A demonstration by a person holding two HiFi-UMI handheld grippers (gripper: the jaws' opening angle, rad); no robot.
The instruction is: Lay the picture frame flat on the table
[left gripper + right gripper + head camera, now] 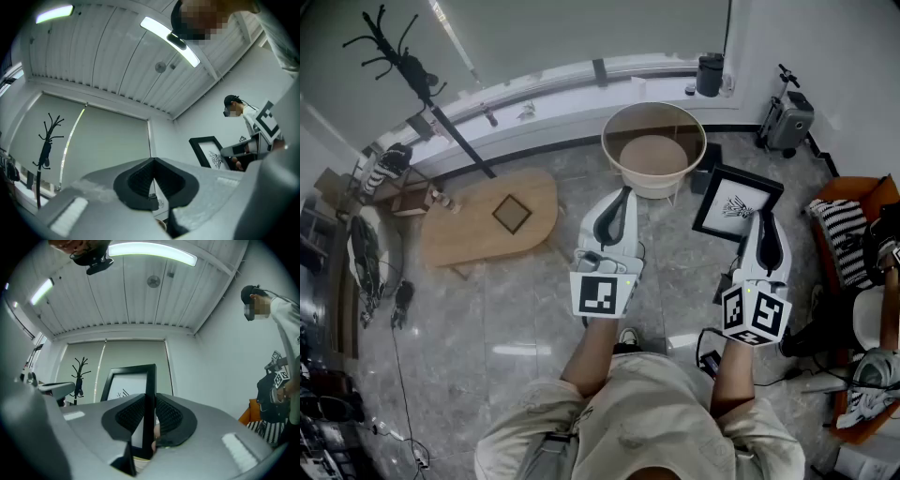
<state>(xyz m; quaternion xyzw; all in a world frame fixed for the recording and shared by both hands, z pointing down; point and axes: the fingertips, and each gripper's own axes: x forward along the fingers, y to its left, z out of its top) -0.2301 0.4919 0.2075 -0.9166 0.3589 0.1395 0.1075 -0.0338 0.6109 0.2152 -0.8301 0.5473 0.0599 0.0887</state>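
At the right of the head view my right claw [761,216] grasped the frame [737,202] by its edge, while my left claw [626,192], at centre, was clenched on nothing.

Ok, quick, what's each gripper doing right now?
Left gripper: shut, nothing in it.
Right gripper: shut on the picture frame, at its edge.

The black picture frame [737,202] with a white, dark-sketched print is hanging tilted in the air. The right gripper [766,220] is clamping its edge.
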